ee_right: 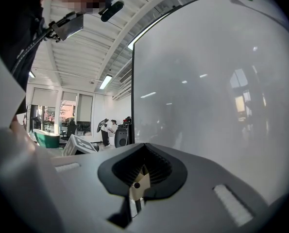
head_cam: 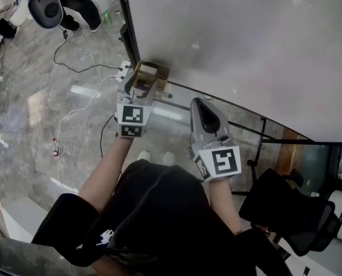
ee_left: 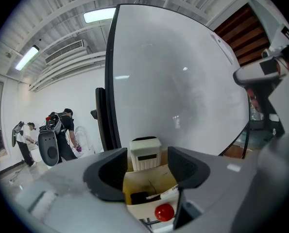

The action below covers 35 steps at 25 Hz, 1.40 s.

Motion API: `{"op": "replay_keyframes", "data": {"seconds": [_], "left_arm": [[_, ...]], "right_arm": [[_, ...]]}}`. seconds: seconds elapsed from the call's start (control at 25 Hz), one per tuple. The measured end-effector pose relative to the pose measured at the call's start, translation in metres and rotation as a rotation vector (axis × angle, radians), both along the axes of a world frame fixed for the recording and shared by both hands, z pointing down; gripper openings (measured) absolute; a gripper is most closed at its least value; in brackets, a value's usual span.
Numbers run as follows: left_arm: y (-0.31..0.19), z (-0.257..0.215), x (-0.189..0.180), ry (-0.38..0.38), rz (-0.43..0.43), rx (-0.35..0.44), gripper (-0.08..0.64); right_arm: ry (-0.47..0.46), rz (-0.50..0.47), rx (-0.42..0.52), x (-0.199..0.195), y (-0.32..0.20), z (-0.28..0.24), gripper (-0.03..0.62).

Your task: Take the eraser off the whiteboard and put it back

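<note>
Head view, centre: my left gripper (head_cam: 143,83) hid part of the cardboard box (head_cam: 161,72). Left gripper view, lower centre: the box's wall covered the base of the eraser (ee_left: 145,153).

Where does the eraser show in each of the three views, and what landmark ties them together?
Head view: eraser upper centre-left, at the cardboard box, just ahead of the left gripper.
Left gripper view: eraser lower centre, just beyond the open jaws.
Right gripper view: not in it.
Shared landmark: the whiteboard.
</note>
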<state>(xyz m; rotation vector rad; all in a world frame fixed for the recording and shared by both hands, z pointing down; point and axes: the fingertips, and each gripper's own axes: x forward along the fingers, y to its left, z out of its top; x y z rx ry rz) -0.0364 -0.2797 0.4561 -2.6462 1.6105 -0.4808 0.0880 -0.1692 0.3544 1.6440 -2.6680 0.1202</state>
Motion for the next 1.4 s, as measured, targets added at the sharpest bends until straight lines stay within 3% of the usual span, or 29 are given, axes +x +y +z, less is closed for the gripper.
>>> {"op": "replay_keyframes", "data": {"seconds": [0.36,1.4], "left_arm": [[-0.016,0.01,0.007,-0.017,-0.017,-0.022,0.31],[-0.029,0.016,0.011,-0.022,-0.035,-0.019,0.264]], "right_arm": [[0.0,0.022,0.003,0.012,-0.005,0.001,0.009],[0.004,0.067,0.002,0.026,-0.006,0.001,0.009]]}}
